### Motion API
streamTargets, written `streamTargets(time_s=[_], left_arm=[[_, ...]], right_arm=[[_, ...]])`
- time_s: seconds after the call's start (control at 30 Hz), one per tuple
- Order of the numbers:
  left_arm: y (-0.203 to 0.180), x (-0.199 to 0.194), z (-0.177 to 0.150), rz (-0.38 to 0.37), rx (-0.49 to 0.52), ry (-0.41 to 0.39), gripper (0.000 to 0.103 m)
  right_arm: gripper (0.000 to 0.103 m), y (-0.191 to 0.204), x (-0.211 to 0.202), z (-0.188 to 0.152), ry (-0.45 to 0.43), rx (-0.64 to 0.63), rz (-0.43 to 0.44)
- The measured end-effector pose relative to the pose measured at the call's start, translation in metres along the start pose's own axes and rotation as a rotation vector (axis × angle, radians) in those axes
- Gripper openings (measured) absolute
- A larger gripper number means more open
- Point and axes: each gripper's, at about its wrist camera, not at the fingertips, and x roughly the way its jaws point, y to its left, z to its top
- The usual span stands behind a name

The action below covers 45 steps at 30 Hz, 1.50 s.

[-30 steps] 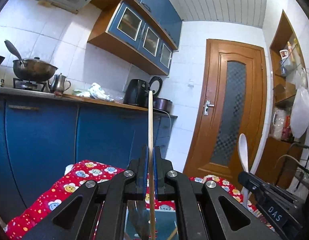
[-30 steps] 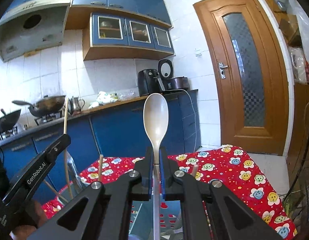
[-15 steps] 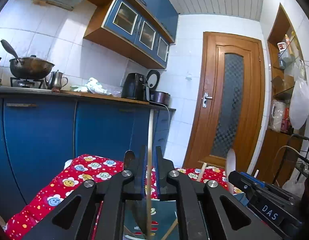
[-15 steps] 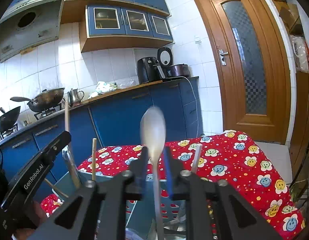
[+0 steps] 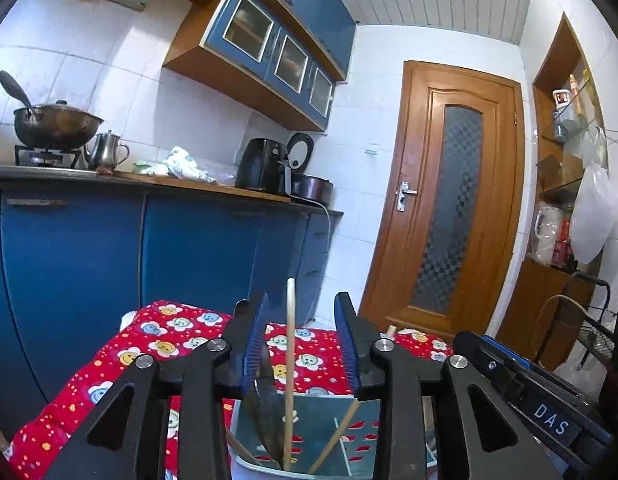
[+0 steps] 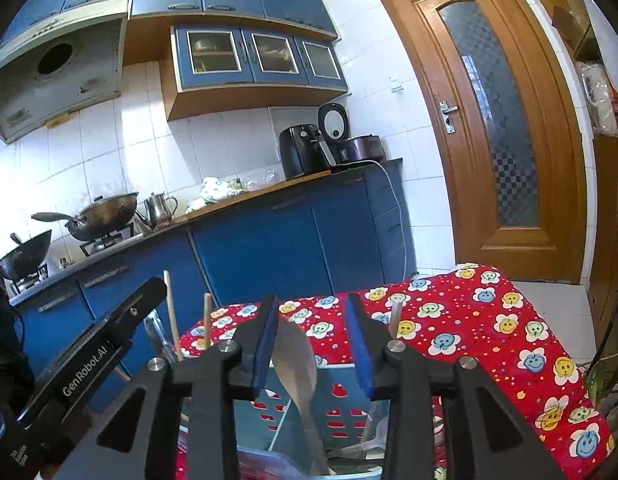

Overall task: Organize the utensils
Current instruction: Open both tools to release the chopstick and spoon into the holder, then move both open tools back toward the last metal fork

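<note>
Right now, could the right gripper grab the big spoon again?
Probably yes. The right gripper has just been opening, and the spoon stands in the holder right between its blue pads, untouched. Nothing blocks it; closing should catch it.

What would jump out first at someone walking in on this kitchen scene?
Probably the red smiley-face tablecloth, bright against the blue cabinets behind it. On it stands a blue-grey utensil holder, with the right claw parted around a pale spoon standing in it. The left claw, jaws just opened, stands apart from a wooden chopstick in the same holder.
</note>
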Motion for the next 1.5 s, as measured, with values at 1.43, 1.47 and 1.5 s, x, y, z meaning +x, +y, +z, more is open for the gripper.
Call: streamTargets(time_s=[1.43,1.47,1.5], left_arm=[[-0.013,-0.109,-0.021,-0.075,0.050,0.378,0.060],[-0.014,-0.109,-0.023,-0.075,0.054,0.392,0.060],[-0.015,-0.108,-0.027,-0.073,0.058,0.412,0.060]], right_arm=[[0.080,0.008,-0.131,-0.027,0.219,0.034,-0.026],[0.080,0.007,-0.133,-0.030,0.224,0.036,-0.030],[0.080,0.005,-0.135,-0.032,0.230,0.039,-0.034]])
